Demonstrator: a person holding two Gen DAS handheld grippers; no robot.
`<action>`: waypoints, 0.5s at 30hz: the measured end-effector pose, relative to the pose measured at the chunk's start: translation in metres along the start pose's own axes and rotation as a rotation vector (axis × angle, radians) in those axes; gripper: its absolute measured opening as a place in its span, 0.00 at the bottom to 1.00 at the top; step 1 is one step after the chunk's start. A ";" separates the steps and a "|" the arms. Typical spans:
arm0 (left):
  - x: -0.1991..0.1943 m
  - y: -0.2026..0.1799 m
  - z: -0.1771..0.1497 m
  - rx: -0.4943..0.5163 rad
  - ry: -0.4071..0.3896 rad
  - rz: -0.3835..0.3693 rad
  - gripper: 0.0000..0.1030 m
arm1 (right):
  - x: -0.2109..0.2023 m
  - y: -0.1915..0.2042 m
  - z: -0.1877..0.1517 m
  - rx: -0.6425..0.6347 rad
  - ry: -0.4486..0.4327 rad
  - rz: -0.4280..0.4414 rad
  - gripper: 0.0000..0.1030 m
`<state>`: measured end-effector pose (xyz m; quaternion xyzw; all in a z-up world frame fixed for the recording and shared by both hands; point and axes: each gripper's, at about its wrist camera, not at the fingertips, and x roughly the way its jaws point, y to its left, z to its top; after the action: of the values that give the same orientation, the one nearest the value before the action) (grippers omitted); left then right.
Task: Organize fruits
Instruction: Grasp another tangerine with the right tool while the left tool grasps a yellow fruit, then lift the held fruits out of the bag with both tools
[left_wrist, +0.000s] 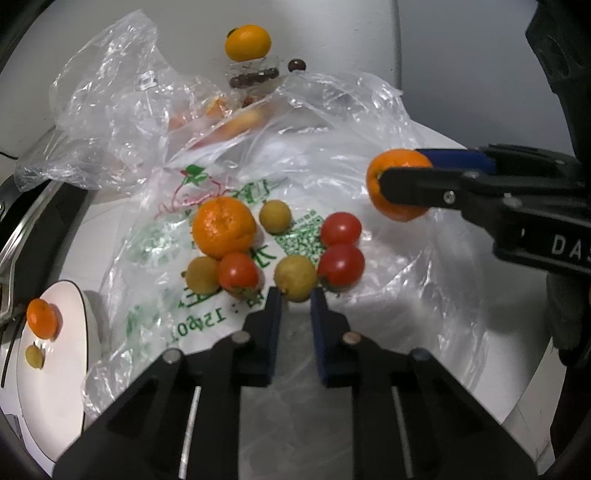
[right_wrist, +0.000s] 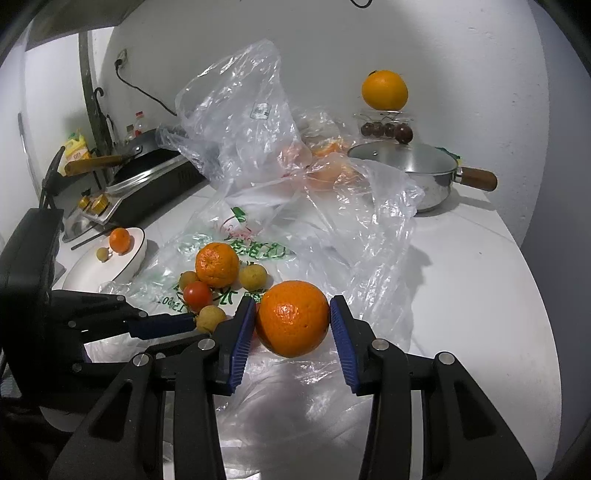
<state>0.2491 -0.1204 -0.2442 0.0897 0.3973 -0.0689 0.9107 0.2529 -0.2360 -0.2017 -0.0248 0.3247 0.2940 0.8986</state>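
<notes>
Orange and round, a mandarin (right_wrist: 292, 317) sits clamped between the blue pads of the right gripper (right_wrist: 292, 325), lifted above the crinkled clear plastic bag (right_wrist: 354, 236). The left gripper (left_wrist: 295, 301) hangs with its jaws parted, gripping nothing, its tips just beside a small yellow fruit (left_wrist: 295, 277). On the printed bag (left_wrist: 207, 302) lie another mandarin (left_wrist: 223, 227), three small tomatoes (left_wrist: 340, 229) and two more yellow fruits (left_wrist: 275, 216). To the left a white plate (left_wrist: 62, 384) carries a third mandarin (left_wrist: 43, 318) and one yellow fruit (left_wrist: 34, 355). Farther back an orange (right_wrist: 384, 90) rests on a clear box of dark fruit (right_wrist: 386, 127), beside a steel pot (right_wrist: 417, 173).
</notes>
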 end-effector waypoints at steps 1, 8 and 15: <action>-0.001 0.000 0.000 -0.002 -0.006 -0.003 0.13 | 0.000 0.000 0.000 0.000 0.000 -0.001 0.42; -0.004 -0.004 0.003 0.037 -0.028 0.011 0.14 | -0.005 0.002 0.000 -0.002 -0.006 -0.010 0.42; -0.001 -0.003 0.016 0.089 -0.046 0.052 0.22 | -0.006 0.003 0.001 0.004 -0.010 -0.009 0.42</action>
<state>0.2593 -0.1273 -0.2329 0.1386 0.3702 -0.0648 0.9163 0.2483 -0.2368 -0.1973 -0.0229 0.3207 0.2895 0.9016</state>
